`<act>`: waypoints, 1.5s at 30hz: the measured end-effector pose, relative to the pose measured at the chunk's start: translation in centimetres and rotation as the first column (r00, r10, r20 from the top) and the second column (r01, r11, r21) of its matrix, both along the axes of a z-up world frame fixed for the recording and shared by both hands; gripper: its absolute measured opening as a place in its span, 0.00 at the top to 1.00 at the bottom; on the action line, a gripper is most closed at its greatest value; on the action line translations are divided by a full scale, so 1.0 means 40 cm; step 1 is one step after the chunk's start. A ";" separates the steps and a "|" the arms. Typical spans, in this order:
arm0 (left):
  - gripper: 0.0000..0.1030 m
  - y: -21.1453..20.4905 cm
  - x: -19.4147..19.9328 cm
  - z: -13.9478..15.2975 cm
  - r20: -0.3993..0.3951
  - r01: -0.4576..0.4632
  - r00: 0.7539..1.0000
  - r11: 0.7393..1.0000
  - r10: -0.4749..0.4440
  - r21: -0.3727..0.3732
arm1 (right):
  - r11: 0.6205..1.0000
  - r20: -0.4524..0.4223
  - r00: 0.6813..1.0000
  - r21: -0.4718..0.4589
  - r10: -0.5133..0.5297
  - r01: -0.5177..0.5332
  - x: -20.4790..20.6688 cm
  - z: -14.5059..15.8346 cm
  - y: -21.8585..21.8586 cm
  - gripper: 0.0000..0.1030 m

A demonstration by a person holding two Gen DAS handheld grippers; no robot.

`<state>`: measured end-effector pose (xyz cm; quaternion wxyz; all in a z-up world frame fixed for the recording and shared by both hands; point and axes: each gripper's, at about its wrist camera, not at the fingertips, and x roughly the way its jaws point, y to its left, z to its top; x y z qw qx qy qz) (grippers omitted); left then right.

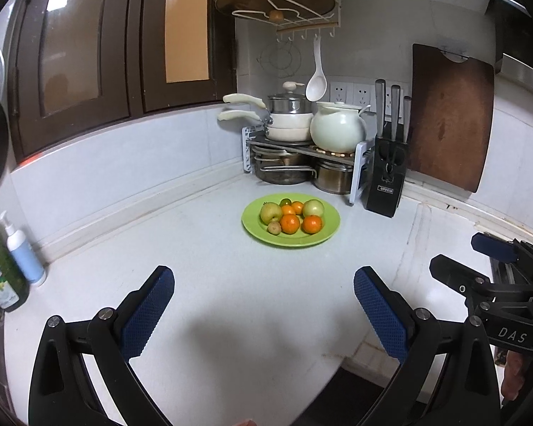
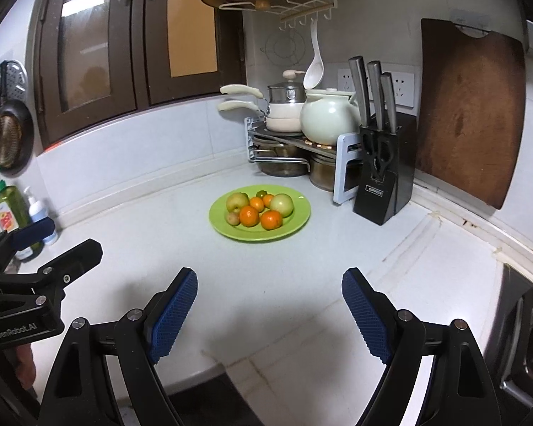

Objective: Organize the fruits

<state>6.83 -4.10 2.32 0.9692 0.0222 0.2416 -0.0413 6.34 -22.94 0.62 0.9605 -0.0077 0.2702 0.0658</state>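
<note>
In the left wrist view, the left hand-held gripper (image 1: 264,314) fills the bottom of the frame with its jaws spread wide and nothing between them. The green plate (image 1: 328,229) of fruits (image 1: 290,214) sits just above centre on the white bench (image 1: 209,269), straight ahead and well apart from the pads. The plate is round, so no long axis matters.

In the right wrist view, the right hand-held gripper (image 2: 270,314) is at the bottom, jaws apart and empty. The plate (image 2: 298,222) lies above centre, slightly left of the gap. Both hand-held grippers look about equally far from it; neither touches anything.
</note>
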 end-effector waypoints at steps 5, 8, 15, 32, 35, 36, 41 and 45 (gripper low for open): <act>0.00 -0.005 -0.052 0.002 0.005 -0.016 1.000 1.000 0.016 0.002 | 1.000 0.016 1.000 -0.007 0.007 -0.007 -0.057 0.008 -0.005 0.16; 0.00 -0.011 -0.083 0.004 0.011 -0.019 1.000 1.000 0.019 0.004 | 1.000 0.021 1.000 -0.011 0.014 -0.014 -0.085 0.012 -0.009 0.16; 0.00 -0.026 -0.133 0.009 0.023 -0.023 0.999 1.000 0.023 0.001 | 1.000 0.027 0.999 -0.012 0.022 -0.022 -0.132 0.015 -0.019 0.16; 0.00 -0.051 -0.183 0.008 0.029 -0.022 0.999 1.000 0.022 -0.001 | 0.999 0.031 0.999 -0.010 0.035 -0.034 -0.178 0.013 -0.046 0.16; 0.00 -0.052 -0.188 0.009 0.030 -0.021 0.999 1.000 0.021 -0.002 | 0.999 0.035 0.999 -0.011 0.036 -0.036 -0.187 0.014 -0.043 0.16; 0.00 -0.052 -0.190 0.009 0.030 -0.019 0.999 1.000 0.019 -0.002 | 0.999 0.036 0.999 -0.011 0.036 -0.036 -0.191 0.015 -0.043 0.16; 0.00 -0.056 -0.190 0.011 0.031 -0.017 0.999 1.000 0.017 -0.002 | 0.999 0.039 0.999 -0.012 0.036 -0.036 -0.194 0.016 -0.043 0.16; 0.00 -0.058 -0.192 0.011 0.032 -0.018 0.999 1.000 0.018 -0.003 | 0.999 0.041 0.999 -0.013 0.035 -0.035 -0.197 0.018 -0.040 0.16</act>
